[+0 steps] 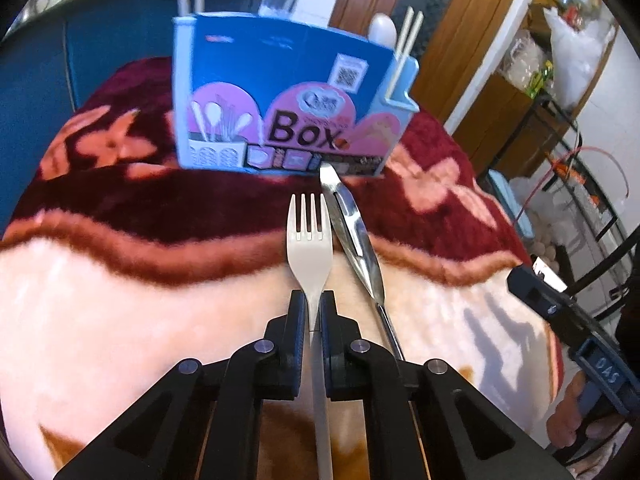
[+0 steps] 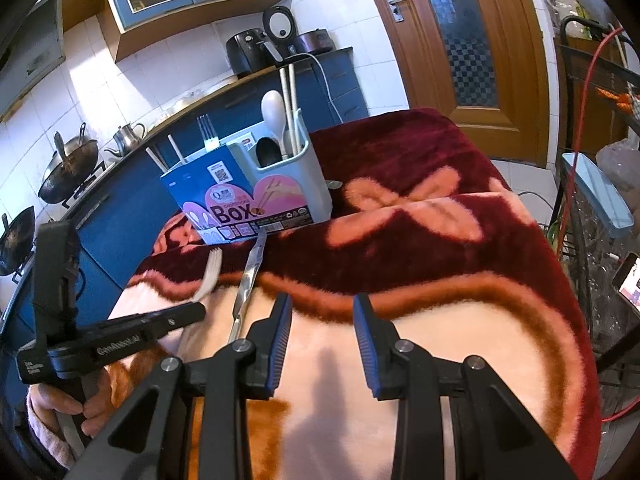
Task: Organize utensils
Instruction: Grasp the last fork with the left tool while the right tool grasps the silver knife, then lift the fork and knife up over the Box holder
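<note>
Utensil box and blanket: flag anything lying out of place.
One stray: the metal knife lies loose on the blanket before the utensil box, not slotted in. The left gripper holds the white fork.

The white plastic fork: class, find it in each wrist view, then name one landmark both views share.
Left wrist view: the white plastic fork sits at centre, tines pointing away, its handle clamped in the left gripper.
Right wrist view: the fork is left of centre, seen side-on, ahead of the left gripper.
Shared landmark: the blue utensil box printed "Box", with the metal knife before it.
</note>
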